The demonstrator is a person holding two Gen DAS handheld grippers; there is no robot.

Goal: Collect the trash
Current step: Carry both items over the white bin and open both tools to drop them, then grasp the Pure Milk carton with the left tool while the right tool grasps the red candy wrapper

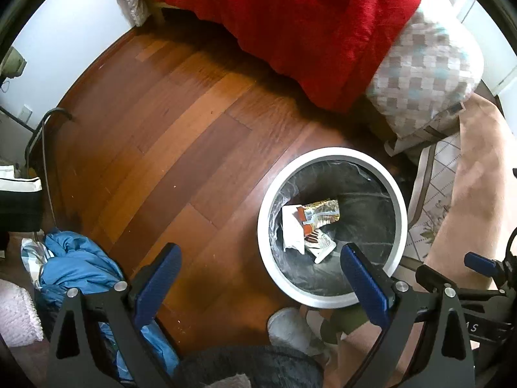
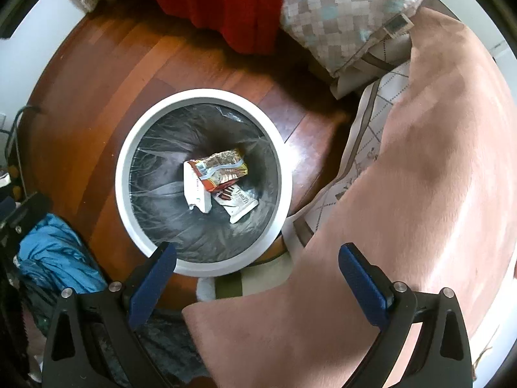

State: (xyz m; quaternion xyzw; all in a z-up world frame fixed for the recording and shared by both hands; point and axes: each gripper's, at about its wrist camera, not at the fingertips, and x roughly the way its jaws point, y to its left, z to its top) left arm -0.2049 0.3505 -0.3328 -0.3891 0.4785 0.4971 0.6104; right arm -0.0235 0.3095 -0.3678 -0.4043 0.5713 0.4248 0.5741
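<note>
Wooden floorboards [image 1: 168, 123] are running under both of your grippers, with a bed draped in a red blanket [image 1: 290, 16] and a checked pillow [image 1: 429, 64] lying beyond. You are holding the left gripper [image 1: 258, 281] spread wide with nothing between its blue pads, and the right gripper [image 2: 258, 278] is standing just as wide and just as empty.

The white-rimmed bin [image 2: 129, 148] is sitting on the floor ahead of both tools, lined with a clear bag, and the wrappers [image 2: 219, 177] are already lying at its bottom: a white packet, an orange-brown one across it, and a third pale one beside them. From the right gripper the bin is lying forward and to the left, its near rim just past your left fingertip; from the left gripper it is lying forward and to the right, under your right fingertip. Both are about equally near.

No loose trash is showing on the open boards, so the next piece probably has to be searched for. A blue garment [image 1: 74, 265] is bunching at the left, a pink blanket [image 2: 420, 177] is crowding the right side, and a patterned sheet [image 2: 365, 148] is tucking under it, any of which could be hiding litter.
</note>
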